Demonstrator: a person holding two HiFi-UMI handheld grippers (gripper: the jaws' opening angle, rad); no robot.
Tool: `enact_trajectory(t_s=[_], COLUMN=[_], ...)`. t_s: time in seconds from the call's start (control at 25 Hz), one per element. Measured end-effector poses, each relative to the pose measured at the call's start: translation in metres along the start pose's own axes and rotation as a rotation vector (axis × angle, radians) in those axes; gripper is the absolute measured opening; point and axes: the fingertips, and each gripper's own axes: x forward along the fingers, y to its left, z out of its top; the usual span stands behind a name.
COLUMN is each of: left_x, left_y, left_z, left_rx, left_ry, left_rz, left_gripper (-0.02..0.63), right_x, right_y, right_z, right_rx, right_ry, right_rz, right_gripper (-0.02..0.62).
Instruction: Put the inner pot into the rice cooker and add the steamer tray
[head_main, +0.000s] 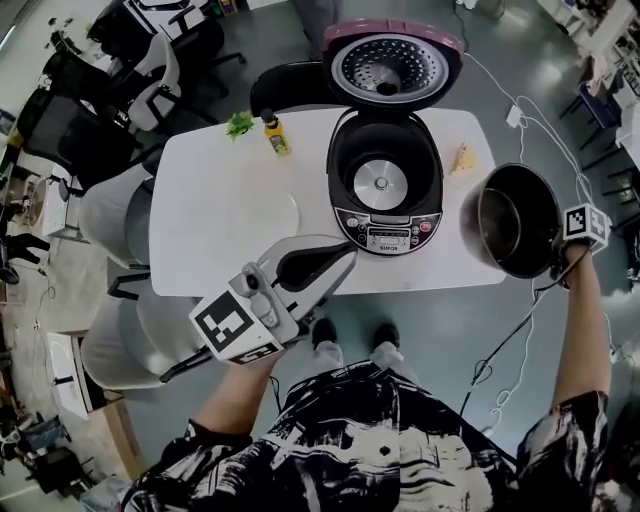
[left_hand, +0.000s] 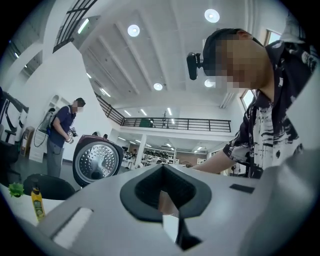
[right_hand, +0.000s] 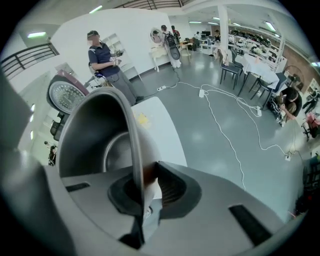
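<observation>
The rice cooker (head_main: 385, 185) stands open on the white table (head_main: 210, 250), its lid (head_main: 392, 65) tipped back and its well bare. My right gripper (head_main: 556, 252) is shut on the rim of the dark inner pot (head_main: 510, 220), which hangs tilted in the air just off the table's right end. In the right gripper view the pot (right_hand: 95, 135) rises from the closed gripper (right_hand: 142, 185), with its rim between the pads. My left gripper (head_main: 348, 256) hovers over the table's front edge, shut and holding nothing (left_hand: 162, 172). A pale round tray (head_main: 252, 215) lies flat on the table, left of the cooker.
A yellow bottle (head_main: 276, 135), a green sprig (head_main: 239, 124) and a yellow piece (head_main: 463, 158) sit near the table's far edge. Chairs (head_main: 115, 215) crowd the left side. Cables (head_main: 500, 360) trail over the floor at the right. A person (right_hand: 102, 57) stands beyond the table.
</observation>
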Motion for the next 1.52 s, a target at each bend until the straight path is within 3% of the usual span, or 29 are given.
enact_trajectory(t_s=[0.36,0.84,1.2,1.52], left_x=[-0.028,-0.106,-0.156,-0.17], left_y=[-0.001,0.024,0.042,0.052], left_z=[0.015,0.02,0.012,0.005], left_rx=[0.001,0.002,-0.005,-0.017], left_ry=[-0.061,-0.076,-0.064,-0.053], left_rz=[0.007,0.175,0.291,0.327], left_gripper=[0.005,0.005,0.005,0.005], right_x=[-0.048,0.023,0.096,0.126], right_y=[0.131,0.286,0.3,0.288], right_z=[0.065,0.098,0.086,0.082], right_rx=[-0.158,-0.256,-0.276,-0.247], right_ry=[-0.037,0.019,0.089,0.103], right_rz=[0.114,0.217,0.141,0.089], right_gripper=[0.006,0.006,0.008,0.008])
